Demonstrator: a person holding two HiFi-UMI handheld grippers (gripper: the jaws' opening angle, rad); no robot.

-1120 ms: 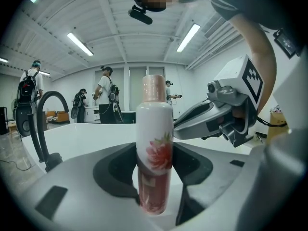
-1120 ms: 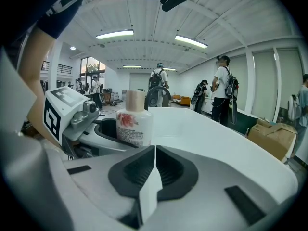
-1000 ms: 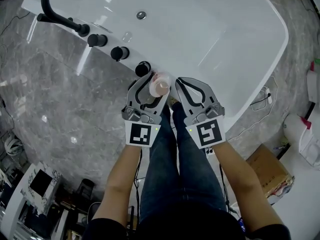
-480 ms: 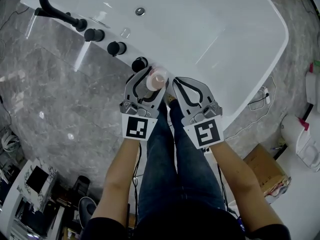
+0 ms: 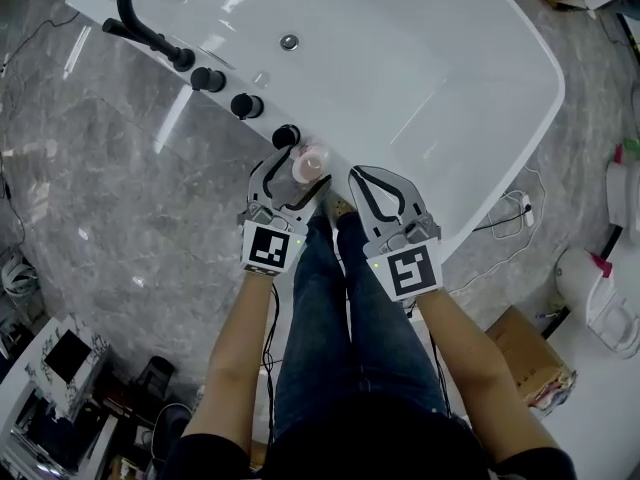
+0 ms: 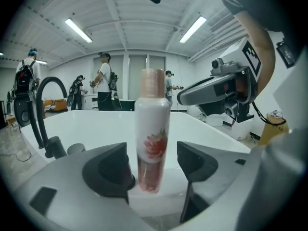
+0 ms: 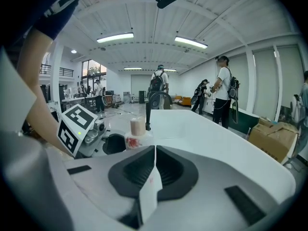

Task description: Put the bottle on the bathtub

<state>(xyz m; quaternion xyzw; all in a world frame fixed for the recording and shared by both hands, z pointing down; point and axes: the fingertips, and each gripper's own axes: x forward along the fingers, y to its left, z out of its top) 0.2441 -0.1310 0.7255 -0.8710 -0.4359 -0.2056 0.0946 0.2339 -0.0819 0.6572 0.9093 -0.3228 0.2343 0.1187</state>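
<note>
A white bottle [image 5: 312, 161] with a pink cap and a red flower print stands upright on the near rim of the white bathtub [image 5: 520, 148]. My left gripper [image 5: 303, 170] is open around it, with one jaw on each side. In the left gripper view the bottle [image 6: 153, 138] shows a small gap to the right jaw and sits very close to the left jaw. My right gripper [image 5: 358, 178] is shut just right of the bottle, over the rim, holding nothing. The right gripper view shows the bottle [image 7: 136, 131] beyond the shut jaws.
A black faucet hose [image 5: 135, 18] and three black knobs [image 5: 246, 105] line the tub's left rim, the nearest knob [image 5: 286, 135] just behind the bottle. A drain [image 5: 289, 41] is inside the tub. A cardboard box [image 5: 530, 353] and white canister [image 5: 590, 288] stand on the grey floor at right.
The head view has shifted a little. My left gripper stays around the bottle on the rim, and my right gripper stays shut beside it.
</note>
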